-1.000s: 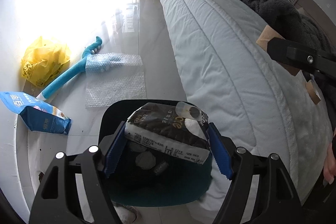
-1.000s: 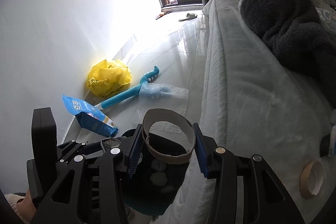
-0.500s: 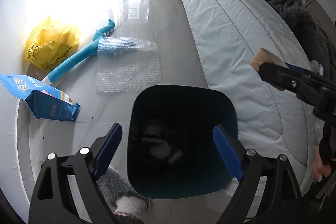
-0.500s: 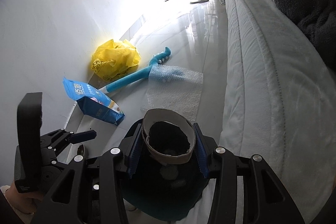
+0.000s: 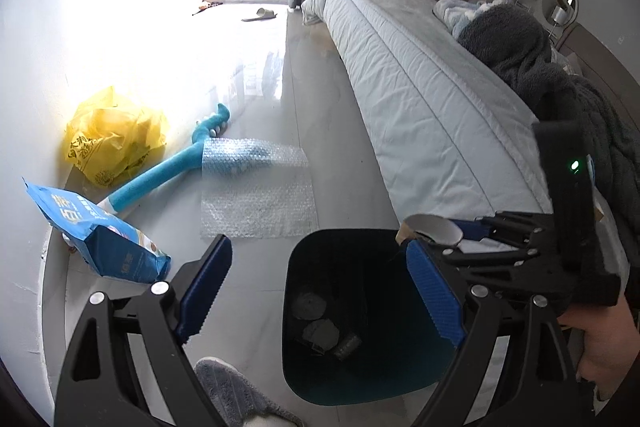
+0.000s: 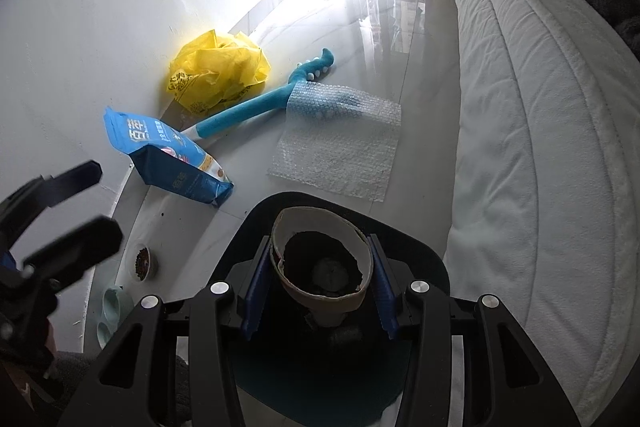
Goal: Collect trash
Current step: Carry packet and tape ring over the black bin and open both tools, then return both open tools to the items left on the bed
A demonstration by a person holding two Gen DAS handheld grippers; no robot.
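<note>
A dark bin (image 5: 380, 379) stands on the floor beside the bed, with crumpled trash (image 5: 316, 327) at its bottom. My left gripper (image 5: 320, 287) hangs open above the bin's left side, nothing between its blue pads. My right gripper (image 6: 318, 279) is shut on a squashed cardboard tape ring (image 6: 320, 291) held right over the bin's (image 6: 416, 239) mouth. From the left wrist view, the ring (image 5: 434, 227) and the right gripper (image 5: 444, 231) sit at the bin's far right rim. On the floor lie bubble wrap (image 5: 256, 195), a blue bag (image 5: 100, 239) and a yellow plastic bag (image 5: 112, 135).
A blue foam tube (image 5: 160, 175) lies partly under the bubble wrap. The bed (image 5: 420, 99) with a dark blanket (image 5: 516, 43) fills the right side. Pet bowls (image 6: 140, 263) stand by the wall. A slippered foot (image 5: 232, 395) is left of the bin.
My left gripper opened and let a dark package drop into the bin, then drew back and up. My right gripper came down over the bin with the ring still in it.
</note>
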